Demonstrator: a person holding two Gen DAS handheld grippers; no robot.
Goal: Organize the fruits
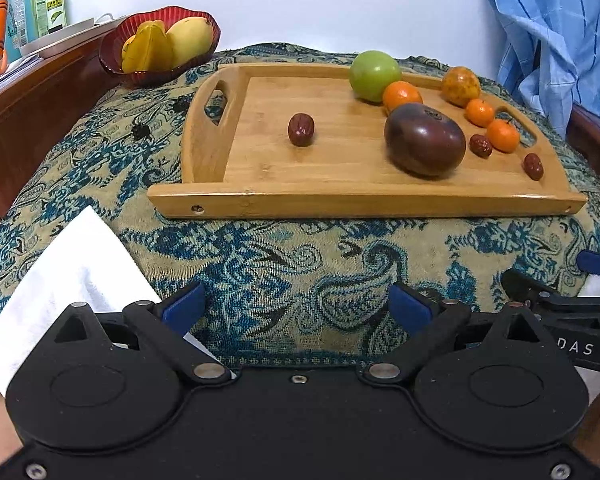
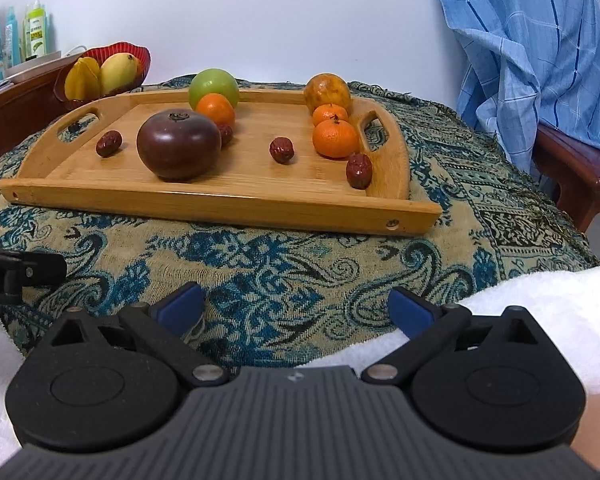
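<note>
Looking along the left gripper [image 1: 298, 306], its fingers gape wide and empty above the patterned cloth; fruits lie scattered on the wooden tray [image 1: 340, 200], others in the red bowl [image 1: 112, 56]. Right gripper [image 2: 298, 306]: equally wide, empty. Any grasp should straddle one fruit squarely.
</note>
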